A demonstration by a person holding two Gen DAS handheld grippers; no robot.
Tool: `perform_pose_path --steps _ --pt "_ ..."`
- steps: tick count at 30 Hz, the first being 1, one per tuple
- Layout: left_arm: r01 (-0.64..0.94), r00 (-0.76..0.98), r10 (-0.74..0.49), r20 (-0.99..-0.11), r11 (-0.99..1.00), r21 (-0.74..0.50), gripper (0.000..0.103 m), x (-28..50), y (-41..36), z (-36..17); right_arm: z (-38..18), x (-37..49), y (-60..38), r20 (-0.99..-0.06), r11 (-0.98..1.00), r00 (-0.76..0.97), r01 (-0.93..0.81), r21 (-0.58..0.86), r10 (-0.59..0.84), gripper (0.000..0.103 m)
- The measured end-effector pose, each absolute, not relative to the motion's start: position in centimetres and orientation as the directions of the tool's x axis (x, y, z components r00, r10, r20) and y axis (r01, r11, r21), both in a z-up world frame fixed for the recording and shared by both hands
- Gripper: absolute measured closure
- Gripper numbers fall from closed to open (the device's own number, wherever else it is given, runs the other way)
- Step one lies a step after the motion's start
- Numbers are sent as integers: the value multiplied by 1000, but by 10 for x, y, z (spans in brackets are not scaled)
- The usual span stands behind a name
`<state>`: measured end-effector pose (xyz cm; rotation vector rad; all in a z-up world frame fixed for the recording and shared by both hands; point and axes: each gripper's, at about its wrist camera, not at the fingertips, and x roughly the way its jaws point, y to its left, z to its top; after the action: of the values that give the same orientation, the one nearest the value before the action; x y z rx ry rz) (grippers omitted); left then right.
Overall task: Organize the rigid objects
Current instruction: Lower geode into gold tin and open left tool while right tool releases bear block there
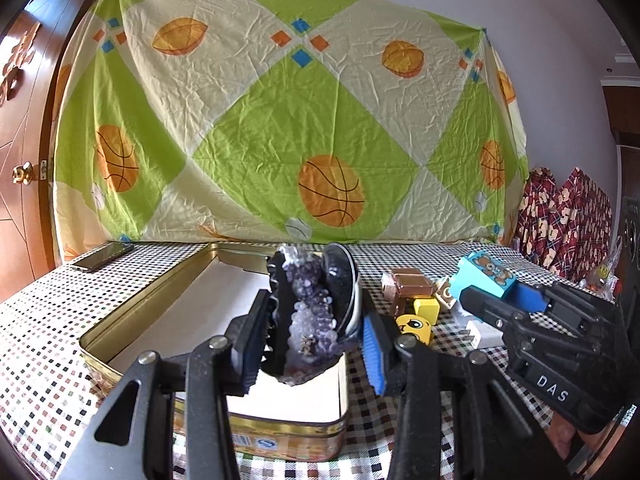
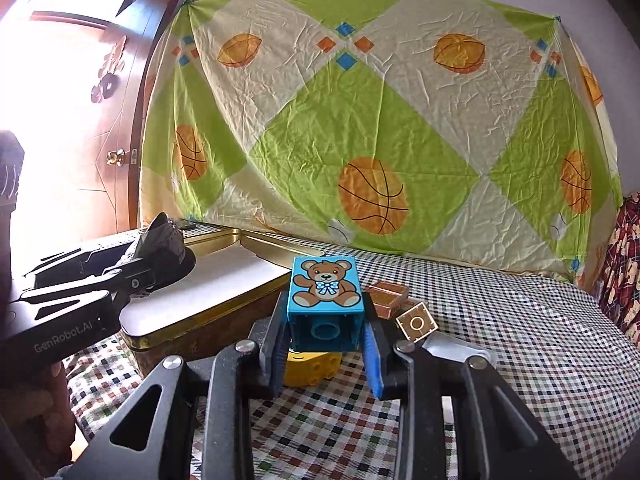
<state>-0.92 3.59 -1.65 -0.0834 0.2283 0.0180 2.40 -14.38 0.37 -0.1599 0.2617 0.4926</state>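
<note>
Close to the left wrist cam, the left gripper (image 1: 316, 344) has its fingers (image 1: 252, 340) partly closed on an amethyst geode (image 1: 308, 312), dark rind w/ purple crystals, held above the near end of the gold tin (image 1: 132, 312); a dark rounded piece (image 1: 340, 280) sits against the geode's right side, can't tell if it's part of it. Right-hand blue pad looks slightly off the stone, so grip may be mostly on the left pad + rind. To do this step well: lower the geode straight down onto the tin's white floor, keep it clear of the near wall, and open only once it rests, since it's irregular and prob. heavy and could roll. On the right wrist cam, the right gripper (image 2: 324, 344) fingers (image 2: 276, 340) are closed about halfway on a blue bear block (image 2: 326, 300), lifted just above a yellow block (image 2: 312, 368) on the checked bench (image 2: 500, 340). Just beyond lie brown blocks (image 2: 386, 296) and a tan cube (image 2: 416, 324). Next the bear block likely goes into the tin too, beside the geode, approach from the right so the two grippers don't collide. Farther back a phone (image 1: 102, 257) lies at the bench's left edge, then the basketball-print sheet (image 1: 280, 120) on the wall.
</note>
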Motion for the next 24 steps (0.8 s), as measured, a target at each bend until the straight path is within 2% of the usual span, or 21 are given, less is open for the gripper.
perform_pose_path --steps 12,24 --pt "-71 967 39 -251 991 -117 62 -7 64 -16 4 23 -117 -318 830 804 -552 -81 503 69" --pt "-105 938 52 -344 985 -138 62 9 88 -13 19 40 -92 -404 784 724 -620 -26 559 69"
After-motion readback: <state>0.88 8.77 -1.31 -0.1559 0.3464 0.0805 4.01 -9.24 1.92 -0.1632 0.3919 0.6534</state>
